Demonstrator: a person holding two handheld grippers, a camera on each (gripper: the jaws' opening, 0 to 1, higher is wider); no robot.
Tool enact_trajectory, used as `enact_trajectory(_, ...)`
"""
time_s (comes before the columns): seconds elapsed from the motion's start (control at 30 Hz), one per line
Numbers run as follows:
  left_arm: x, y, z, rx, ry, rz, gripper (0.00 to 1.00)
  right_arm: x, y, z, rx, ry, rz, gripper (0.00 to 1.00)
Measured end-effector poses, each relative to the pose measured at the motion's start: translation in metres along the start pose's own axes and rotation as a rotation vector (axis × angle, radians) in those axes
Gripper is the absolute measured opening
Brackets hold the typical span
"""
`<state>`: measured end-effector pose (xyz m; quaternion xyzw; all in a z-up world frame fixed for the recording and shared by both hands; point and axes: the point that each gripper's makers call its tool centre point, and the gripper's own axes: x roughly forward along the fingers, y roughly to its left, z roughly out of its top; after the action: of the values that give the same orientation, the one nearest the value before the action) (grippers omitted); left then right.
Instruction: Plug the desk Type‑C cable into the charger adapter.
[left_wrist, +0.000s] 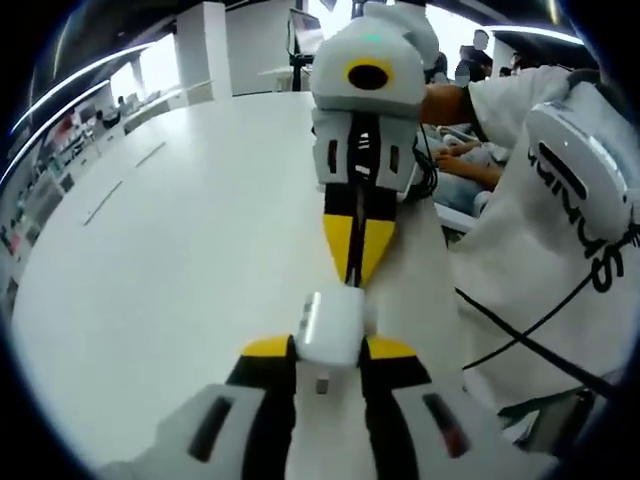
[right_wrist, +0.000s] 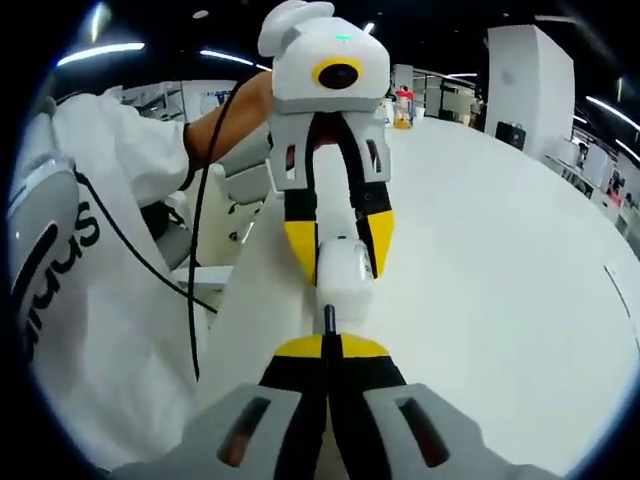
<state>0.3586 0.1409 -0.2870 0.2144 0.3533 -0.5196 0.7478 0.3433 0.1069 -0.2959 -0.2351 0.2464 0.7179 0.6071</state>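
Observation:
My left gripper (left_wrist: 328, 346) is shut on a white charger adapter (left_wrist: 328, 326), held between its yellow-tipped jaws above the white table (left_wrist: 180, 250). Facing it from above in this view is my right gripper (left_wrist: 357, 250), its yellow tips pressed together on a thin black cable. In the right gripper view, my right gripper (right_wrist: 327, 346) is shut on the black Type-C plug (right_wrist: 328, 320). The plug's tip meets the near face of the adapter (right_wrist: 343, 282), which the left gripper (right_wrist: 342, 243) holds from the far side. Whether the plug sits inside the port I cannot tell.
A person in white clothing with black lettering (left_wrist: 560, 220) (right_wrist: 80, 290) stands beside the table's edge, and a black cord (right_wrist: 195, 250) hangs across the clothing. The white table (right_wrist: 500, 290) stretches wide. Other people (left_wrist: 480, 50) and furniture stand far behind.

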Motion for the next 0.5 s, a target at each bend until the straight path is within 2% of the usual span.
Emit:
enact_trajectory(0.03,0.0005,0.0001,0.0005,-0.039,-0.014,0.001,0.22,0.0010,-0.0030,0.0004,-0.006,0.005,-0.007,0.00)
enact_trajectory(0.27,0.0036,-0.0015,0.0004,-0.043,-0.035,-0.007,0.23,0.0004,-0.0029,0.0021,-0.023,0.008,-0.023,0.00)
enact_trajectory(0.37,0.0042,-0.0017,0.0002,-0.049,-0.030,-0.009,0.24,-0.0001,-0.0029,0.0016,-0.008,-0.016,-0.034,0.02)
enact_trajectory(0.5,0.0050,0.0009,0.0025,-0.082,-0.055,0.003,0.25,0.0001,-0.0049,0.0031,-0.100,-0.046,-0.063,0.03)
